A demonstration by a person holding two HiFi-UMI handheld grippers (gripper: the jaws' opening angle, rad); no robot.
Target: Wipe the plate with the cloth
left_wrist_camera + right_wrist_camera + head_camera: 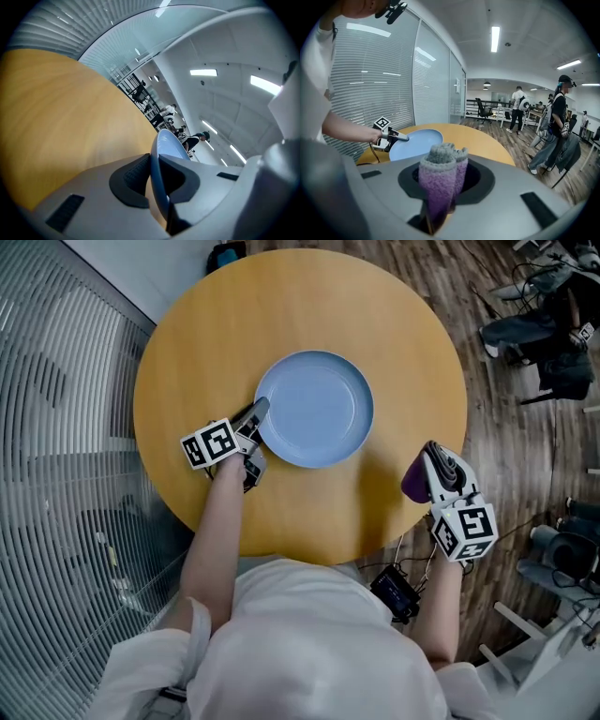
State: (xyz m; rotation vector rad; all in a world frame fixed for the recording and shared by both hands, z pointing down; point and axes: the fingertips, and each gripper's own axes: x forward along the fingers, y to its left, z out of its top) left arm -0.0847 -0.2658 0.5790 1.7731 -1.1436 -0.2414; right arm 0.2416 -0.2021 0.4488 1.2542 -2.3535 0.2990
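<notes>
A light blue plate (315, 408) rests on the round wooden table (403, 352), near its middle. My left gripper (260, 412) is shut on the plate's left rim; in the left gripper view the rim (158, 173) stands edge-on between the dark pads. My right gripper (434, 463) hovers at the table's right front edge, apart from the plate, shut on a folded purple and grey cloth (418, 480). The cloth (440, 178) sticks up between the jaws in the right gripper view, with the plate (416, 142) and my left gripper (396, 136) beyond it.
The table's edge runs close to a wall of window blinds (56, 474) on the left. Wooden floor (525, 456) with bags and cables lies to the right. Several people (559, 117) stand in the office behind, well away from the table.
</notes>
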